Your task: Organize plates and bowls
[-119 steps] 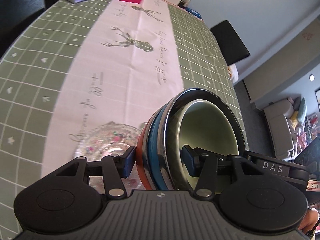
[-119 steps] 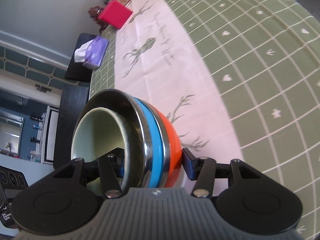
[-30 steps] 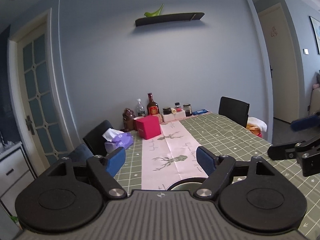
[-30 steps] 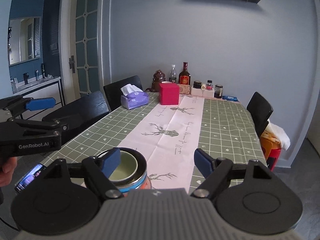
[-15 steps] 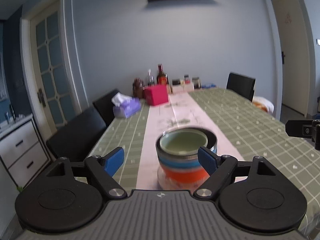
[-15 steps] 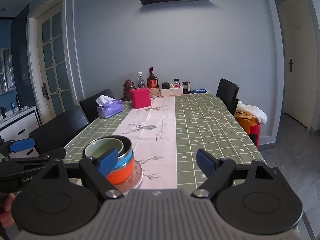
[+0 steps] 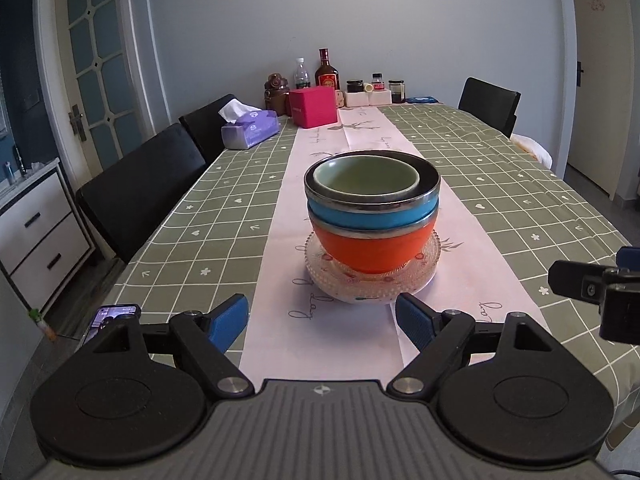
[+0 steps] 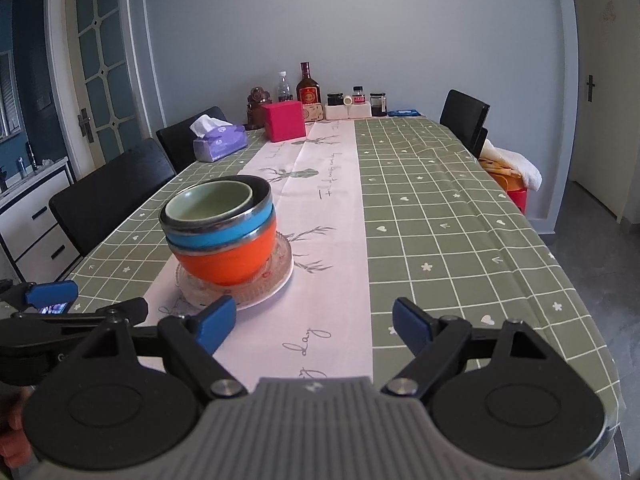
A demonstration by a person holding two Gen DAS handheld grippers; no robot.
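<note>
Left gripper (image 7: 322, 322): jaws spread wide, nothing between them, held short of the near table edge and aimed at the stack. Right gripper (image 8: 312, 325): likewise spread and empty, pointed at bare runner to the right of the stack.

Stack sits on the pink runner (image 7: 360, 148), near the front end of the table (image 7: 520, 184). From the bottom: clear beaded glass plate (image 7: 372, 280), orange bowl (image 7: 374, 250), blue bowl (image 7: 372, 214), dark metal-rimmed bowl (image 7: 430, 188), pale green bowl (image 7: 366, 178) nested innermost. Stack upright, centred on the plate.

Handling, judged: glass plate brittle and slick, its rim low to the cloth, hard to get a pad under. Bowls stiff, glazed, probably slippery; the full stack likely heavy for one pinch. Best hold judged to be over a bowl wall at the rim, one pad inside and one outside; the green bowl is offered first.

Surroundings: tissue box (image 7: 250, 130), red box (image 7: 314, 106), bottles and jars (image 7: 326, 72) at the far end, well apart. A phone (image 7: 114, 316) lies off the near left corner. Black chairs (image 7: 140, 188) along the left. Nothing stands between the grippers and the stack.
</note>
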